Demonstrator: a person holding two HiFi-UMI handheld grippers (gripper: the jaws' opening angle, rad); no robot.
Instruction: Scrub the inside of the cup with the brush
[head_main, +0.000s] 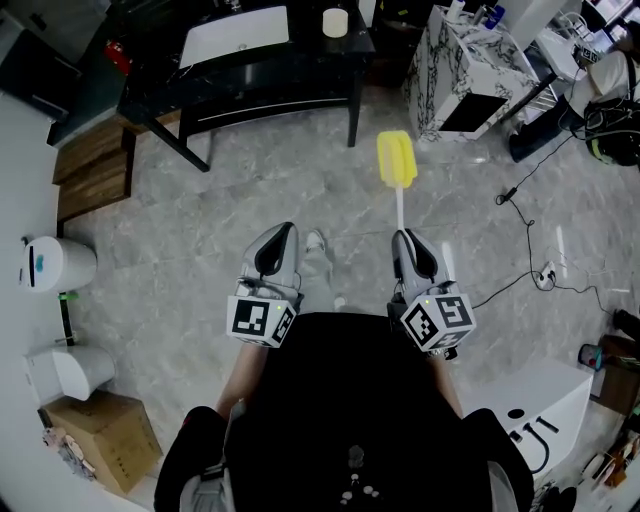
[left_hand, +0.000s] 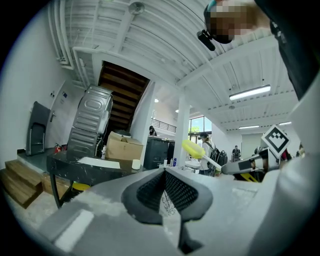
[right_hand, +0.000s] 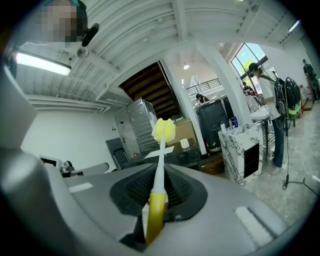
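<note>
The right gripper (right_hand: 161, 169) is clamped on the brush (right_hand: 159, 187). Its jaws pinch the yellow grip end, and the thin white stem runs straight out ahead to a soft-looking yellow sponge head. The left gripper (left_hand: 164, 176) is fully closed, with nothing between its pads. Both hang side by side in front of the person, a little apart, over the grey floor (head_main: 200, 230).

With the tool in hand and the vessel not, this looks like the approach step; no scrubbing has begun. The next move probably calls for stepping up to the table (head_main: 250, 75). The left jaws would then need to part and take the cup (head_main: 335, 22) by its wall to steady it. After that the sponge head has to be lined up with the mouth and pushed down inside.

The cup stands upright near the right end of the black table, beside a white sheet (head_main: 235, 35) and well apart from both grippers. It is small, pale cream and round, with its top open. Whether anything is inside is too small to tell.
</note>
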